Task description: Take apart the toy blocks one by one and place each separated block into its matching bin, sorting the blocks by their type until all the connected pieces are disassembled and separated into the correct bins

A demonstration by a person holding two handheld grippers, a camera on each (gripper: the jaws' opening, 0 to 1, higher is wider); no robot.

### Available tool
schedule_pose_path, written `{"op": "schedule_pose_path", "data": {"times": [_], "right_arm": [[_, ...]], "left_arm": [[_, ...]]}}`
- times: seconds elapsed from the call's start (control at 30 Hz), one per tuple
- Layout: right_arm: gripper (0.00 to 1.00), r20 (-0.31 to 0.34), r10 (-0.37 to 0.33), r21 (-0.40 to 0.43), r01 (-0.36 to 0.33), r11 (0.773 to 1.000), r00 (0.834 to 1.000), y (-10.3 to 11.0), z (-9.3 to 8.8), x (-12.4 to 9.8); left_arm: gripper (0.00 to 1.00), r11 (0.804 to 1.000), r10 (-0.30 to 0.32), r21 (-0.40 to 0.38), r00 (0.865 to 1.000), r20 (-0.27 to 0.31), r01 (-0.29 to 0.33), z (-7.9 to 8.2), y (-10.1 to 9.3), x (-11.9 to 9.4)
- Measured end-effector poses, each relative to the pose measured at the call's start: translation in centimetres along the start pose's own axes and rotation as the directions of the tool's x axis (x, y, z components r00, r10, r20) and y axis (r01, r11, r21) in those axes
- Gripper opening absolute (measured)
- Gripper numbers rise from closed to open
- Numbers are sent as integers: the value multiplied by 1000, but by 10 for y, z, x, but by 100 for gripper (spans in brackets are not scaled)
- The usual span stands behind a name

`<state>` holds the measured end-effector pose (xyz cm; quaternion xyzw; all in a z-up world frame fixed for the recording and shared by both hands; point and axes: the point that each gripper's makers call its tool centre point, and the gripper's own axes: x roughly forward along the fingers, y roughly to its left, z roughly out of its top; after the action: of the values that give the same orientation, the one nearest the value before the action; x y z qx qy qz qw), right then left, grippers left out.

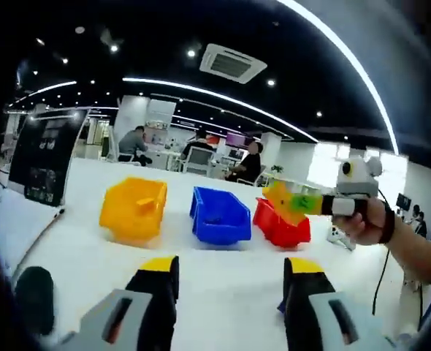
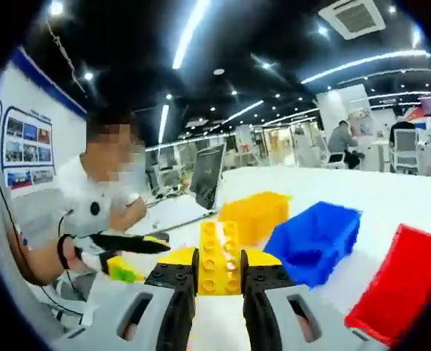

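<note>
In the left gripper view, the left gripper (image 1: 230, 292) rises from the bottom edge with its yellow-tipped black jaws set wide apart and nothing between them, only the bare white table (image 1: 223, 270) showing in the gap. Well ahead of the left jaw stands a dark monitor (image 1: 46, 155) on the table's far-left side. Ahead of the jaws three bins sit in a row: the yellow bin (image 1: 135, 210) beyond the left jaw, the blue bin (image 1: 220, 215) straight ahead between the jaws, and the red bin (image 1: 281, 224) beyond the right jaw. Above the red bin, the right gripper (image 1: 292, 201) comes in from the right, held in a hand (image 1: 365, 219), with a blurred yellow-and-green piece at its tip. Seated people appear at desks far behind the bins.

In the right gripper view, a person sits off to the left of the jaws, holding the left gripper (image 2: 155, 241), whose dark jaws point toward the right gripper; whether they are apart cannot be told from here. A green block (image 2: 123, 270) lies just below those jaws. The right gripper (image 2: 218, 281) is closed on a yellow block (image 2: 218, 257), studs facing the camera, standing upright between the jaws. Beyond and right of it lie the yellow bin (image 2: 256, 213), then the blue bin (image 2: 315, 239), then the red bin (image 2: 398, 281) at the far right.
</note>
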<state>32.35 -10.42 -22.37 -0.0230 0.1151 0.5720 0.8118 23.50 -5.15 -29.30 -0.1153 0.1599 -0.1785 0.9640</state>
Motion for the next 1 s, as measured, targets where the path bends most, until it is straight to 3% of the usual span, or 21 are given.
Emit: {"op": "schedule_pose_path", "data": {"times": [0.1, 0.17, 0.23, 0.3, 0.37, 0.47, 0.53, 0.6, 0.63, 0.67, 0.7, 0.73, 0.77, 0.87, 1.0], "right_arm": [[24, -42, 24, -68, -26, 997, 999, 1, 24, 52], [24, -64, 7, -97, -14, 995, 998, 7, 30, 76], [24, -98, -27, -117, 15, 993, 995, -5, 34, 100], [24, -124, -57, -130, 40, 991, 991, -15, 37, 127], [24, -153, -41, -119, 23, 993, 987, -12, 34, 141], [24, -187, -106, -92, 90, 992, 977, -38, 34, 172], [24, -219, -124, -113, 101, 988, 968, -55, 31, 196], [26, -262, -151, -143, 116, 983, 953, -56, 19, 195], [33, -294, -147, -112, 118, 987, 945, -58, 13, 197], [46, -302, -137, -85, 116, 990, 943, -59, 10, 197], [52, -300, -124, -69, 108, 992, 946, -58, 10, 198], [53, -312, -93, -42, 85, 996, 945, -58, 8, 201], [51, -290, -84, -53, 71, 996, 953, -57, 13, 200], [51, -293, -64, -85, 40, 996, 954, -47, 18, 189], [48, -292, -16, -120, -20, 993, 956, -22, 28, 157]], "left_arm": [[51, 999, 23, -30, 1000, -19, -24, -15, 6, -13], [49, 997, 46, -53, 998, -34, -48, -23, 10, -18], [49, 997, 64, -34, 995, -71, -66, -34, 12, -24], [48, 997, 60, -39, 995, -80, -63, -37, 13, -28], [45, 997, 58, -49, 996, -73, -62, -35, 15, -33], [34, 995, 76, -53, 995, -57, -79, -29, 21, -43], [32, 994, 107, -9, 985, -136, -109, -39, 28, -50], [31, 992, 122, 42, 975, -188, -116, -46, 32, -54], [30, 993, 118, 35, 977, -176, -113, -45, 30, -53], [29, 994, 113, 30, 979, -169, -109, -44, 31, -56], [27, 995, 102, 21, 983, -154, -100, -42, 30, -56], [27, 996, 92, 19, 985, -143, -90, -41, 30, -58], [26, 995, 95, 23, 985, -146, -93, -41, 31, -58], [25, 992, 122, 64, 979, -165, -113, -45, 37, -58], [21, 992, 113, 70, 981, -161, -103, -42, 35, -57]]}}
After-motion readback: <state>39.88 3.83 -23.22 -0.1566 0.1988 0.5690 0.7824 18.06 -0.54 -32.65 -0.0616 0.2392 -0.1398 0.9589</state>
